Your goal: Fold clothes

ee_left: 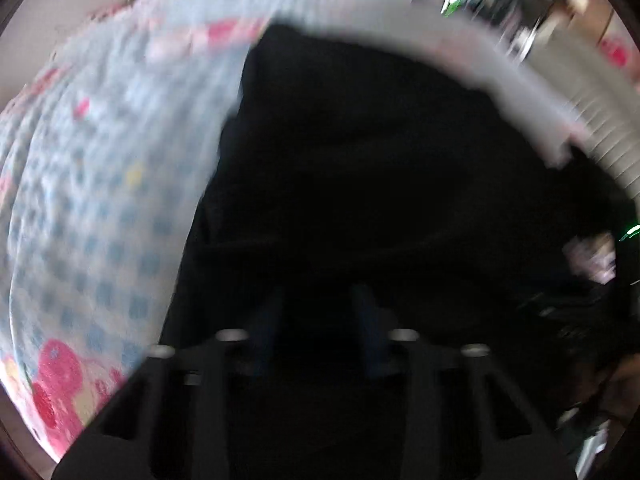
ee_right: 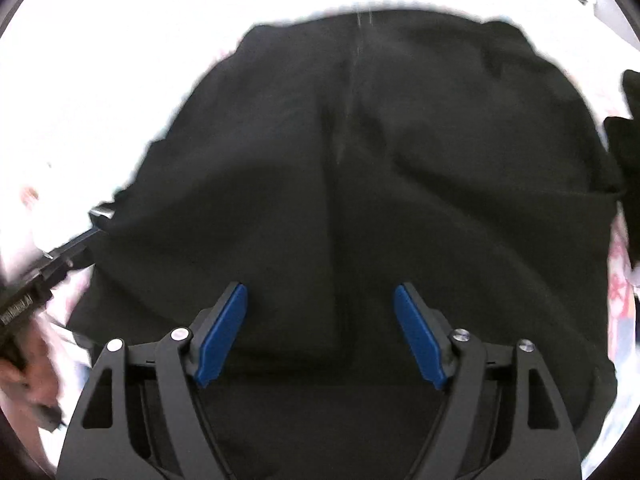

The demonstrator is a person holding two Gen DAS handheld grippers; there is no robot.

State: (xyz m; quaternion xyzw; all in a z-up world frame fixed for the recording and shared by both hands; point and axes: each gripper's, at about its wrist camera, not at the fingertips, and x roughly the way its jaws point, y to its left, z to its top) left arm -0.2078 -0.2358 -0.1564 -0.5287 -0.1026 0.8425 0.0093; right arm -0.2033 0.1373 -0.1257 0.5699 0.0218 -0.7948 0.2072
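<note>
Readable text: none in either view
Other gripper's body (ee_right: 18,306), far left of the fingers in the right wrist view: a strip of pale lettering, too blurred and small to read
Black garment (ee_right: 360,180) ahead of the fingers: no label or print seen
Checked blanket (ee_left: 100,200) left of the fingers: flower pattern only, no words

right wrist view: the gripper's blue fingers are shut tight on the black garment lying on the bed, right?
Not quite. In the right wrist view the right gripper is open: its blue fingers stand wide apart with nothing pinched between them. The rest holds: the black garment lies spread below it on the pale bedding.
</note>
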